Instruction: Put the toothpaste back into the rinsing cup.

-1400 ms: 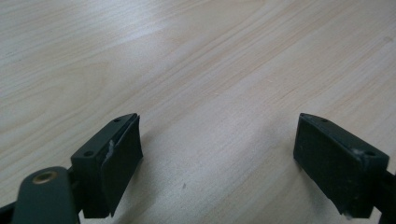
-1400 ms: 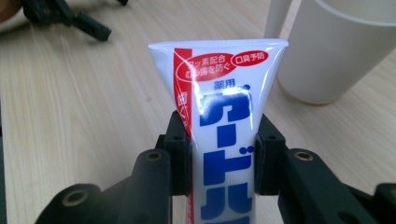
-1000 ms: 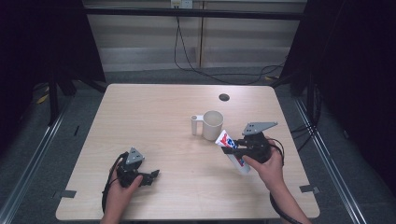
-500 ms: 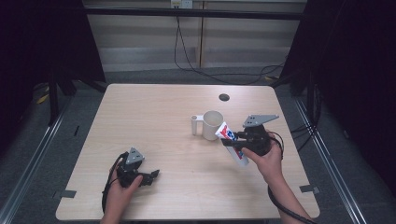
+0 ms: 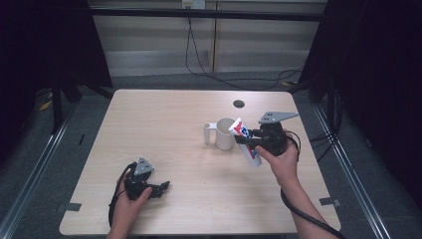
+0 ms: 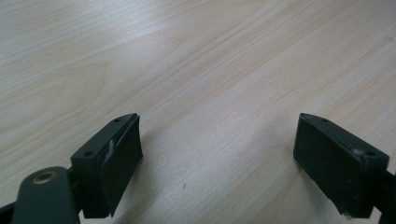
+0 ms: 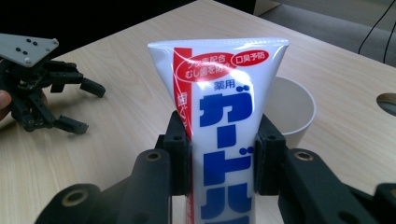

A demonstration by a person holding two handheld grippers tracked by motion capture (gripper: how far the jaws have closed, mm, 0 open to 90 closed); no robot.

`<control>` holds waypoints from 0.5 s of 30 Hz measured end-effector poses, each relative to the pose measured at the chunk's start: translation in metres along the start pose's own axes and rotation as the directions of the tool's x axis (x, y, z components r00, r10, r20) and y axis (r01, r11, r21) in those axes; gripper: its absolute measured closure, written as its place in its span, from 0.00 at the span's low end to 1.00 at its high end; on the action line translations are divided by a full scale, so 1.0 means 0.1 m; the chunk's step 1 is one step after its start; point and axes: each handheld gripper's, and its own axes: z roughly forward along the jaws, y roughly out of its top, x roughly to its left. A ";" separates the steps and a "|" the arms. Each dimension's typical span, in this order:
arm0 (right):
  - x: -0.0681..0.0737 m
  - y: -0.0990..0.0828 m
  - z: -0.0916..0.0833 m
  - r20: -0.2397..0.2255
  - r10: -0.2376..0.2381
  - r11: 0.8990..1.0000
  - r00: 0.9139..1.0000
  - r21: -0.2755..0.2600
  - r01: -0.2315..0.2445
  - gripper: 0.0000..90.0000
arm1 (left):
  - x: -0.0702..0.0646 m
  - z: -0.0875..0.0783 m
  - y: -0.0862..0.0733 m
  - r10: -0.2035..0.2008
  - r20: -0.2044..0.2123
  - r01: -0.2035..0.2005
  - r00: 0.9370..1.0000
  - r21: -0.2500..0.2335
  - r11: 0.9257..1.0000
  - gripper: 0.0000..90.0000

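From the high view, the right gripper (image 5: 249, 139) is hanging over the right half of the wooden table (image 5: 164, 129), its claw pinching a white toothpaste tube (image 5: 246, 141) across the body, and the tube's long axis is slanting: the flat crimped end is pointing up and left toward the white mug (image 5: 225, 133), while the lower end is trailing down and right below the hand. That mug is sitting just beside the tube's raised end, rim up, its handle sticking out to the left, so the mug is lying directly ahead of the claw and the right hand is clearly the nearer one. The left gripper (image 5: 158, 189) is resting well apart at the near left of the table, and a dark round hole (image 5: 239, 103) is showing in the board beyond the mug. Looking along the left gripper (image 6: 219, 158), its claw is standing spread wide with nothing but bare wood between the pads. Looking along the right gripper (image 7: 223, 156), the pads are pressing on both sides of the toothpaste tube (image 7: 219, 126), the crimped end is rising upward, and the mug (image 7: 289, 112) is peeking out just behind it on the right, its open mouth lying beyond the tube's tip, so I judge the coming move to be a short carry forward and a tip into that opening.
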 end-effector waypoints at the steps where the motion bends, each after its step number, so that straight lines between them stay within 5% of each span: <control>1: 0.00 0.01 0.00 0.001 0.002 1.000 1.000 -0.001 -0.002 0.73 | 0.00 0.00 0.00 0.001 0.000 -0.001 1.000 -0.003 1.000 0.17; 15: -0.06 0.17 -0.01 0.020 0.031 0.998 0.999 -0.050 -0.030 0.73 | 0.00 0.00 0.00 0.001 0.001 -0.001 1.000 -0.002 1.000 0.17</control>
